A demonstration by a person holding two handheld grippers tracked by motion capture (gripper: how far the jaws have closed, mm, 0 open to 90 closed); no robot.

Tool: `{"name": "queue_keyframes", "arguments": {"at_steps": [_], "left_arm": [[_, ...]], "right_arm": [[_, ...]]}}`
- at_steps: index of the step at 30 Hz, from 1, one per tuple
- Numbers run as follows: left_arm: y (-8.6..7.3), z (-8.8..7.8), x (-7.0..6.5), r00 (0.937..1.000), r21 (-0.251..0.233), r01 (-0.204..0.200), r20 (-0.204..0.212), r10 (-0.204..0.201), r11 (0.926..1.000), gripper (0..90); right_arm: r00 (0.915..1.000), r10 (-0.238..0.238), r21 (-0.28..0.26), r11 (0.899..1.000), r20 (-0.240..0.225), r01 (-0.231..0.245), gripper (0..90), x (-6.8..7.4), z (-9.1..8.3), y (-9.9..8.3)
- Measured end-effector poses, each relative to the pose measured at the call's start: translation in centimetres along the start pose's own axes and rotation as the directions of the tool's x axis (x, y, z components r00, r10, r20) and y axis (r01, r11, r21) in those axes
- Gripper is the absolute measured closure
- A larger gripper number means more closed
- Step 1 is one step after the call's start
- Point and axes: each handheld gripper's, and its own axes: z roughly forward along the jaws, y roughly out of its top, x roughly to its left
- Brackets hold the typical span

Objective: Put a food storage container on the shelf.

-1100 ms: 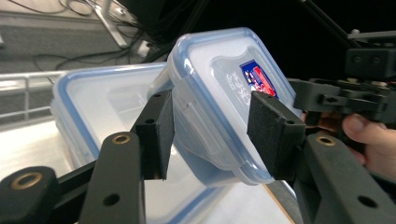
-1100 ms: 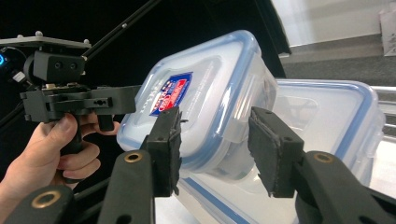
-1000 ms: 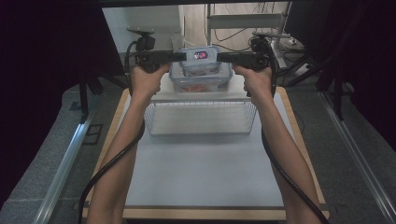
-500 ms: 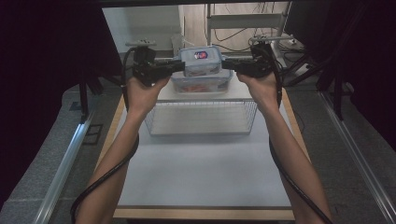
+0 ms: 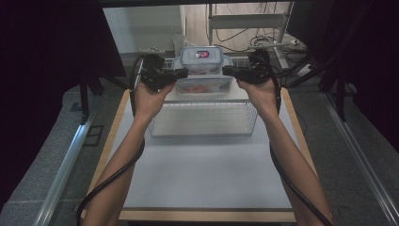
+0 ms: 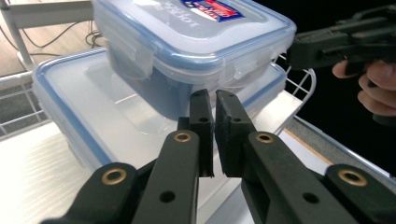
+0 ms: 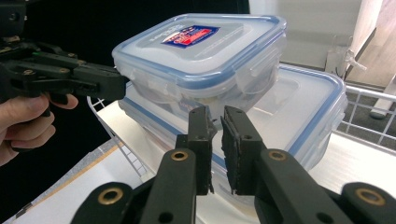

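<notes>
Small box with blue-rimmed lid and red-and-blue label held up between left gripper and right gripper, pinched from either side, just above a larger box with a like lid. Jaws of each nearly closed, a thin gap between; whether gripping the small box or only pressing its sides, cannot tell. Larger box atop a wire basket on the white worktop.

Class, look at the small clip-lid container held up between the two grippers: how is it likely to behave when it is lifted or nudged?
The small container looks like rigid plastic, so probably stiff. Its smooth, glossy walls may slip between the left gripper and right gripper. It seems empty, so probably light and easily nudged across the large container.
</notes>
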Motion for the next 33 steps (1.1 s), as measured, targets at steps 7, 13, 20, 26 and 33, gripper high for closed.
{"name": "queue_keyframes", "arguments": {"at_steps": [7,13,20,26,33], "left_arm": [[-0.6,-0.4,-0.9,0.9994,-0.006,-0.024,0.025,0.024,0.9997,81.7],[-1.5,-0.9,-2.0,0.9962,-0.001,-0.085,0.016,0.085,0.9963,62.8],[-3.8,-1.3,-3.1,0.9911,-0.004,-0.132,0.014,0.132,0.9912,45.5],[-5.5,-1.6,-3.6,0.9888,-0.014,-0.148,0.021,0.148,0.9890,34.8],[-7.7,-1.6,-4.5,0.9809,-0.009,-0.193,0.025,0.193,0.9812,25.2]], "right_arm": [[0.9999,-0.015,0.000,1.000,-0.003,0.015,76.9,0.4,-0.1,-0.5],[0.9994,-0.031,-0.011,0.999,-0.016,0.031,65.5,1.2,-0.5,-1.5],[0.9977,-0.063,-0.031,0.998,-0.025,0.062,55.1,2.0,-1.1,-3.4],[0.9960,-0.084,-0.029,0.996,-0.030,0.083,48.6,2.5,-1.6,-4.9],[0.9923,-0.120,-0.007,0.993,-0.028,0.120,43.3,3.3,-1.8,-6.3]]}}
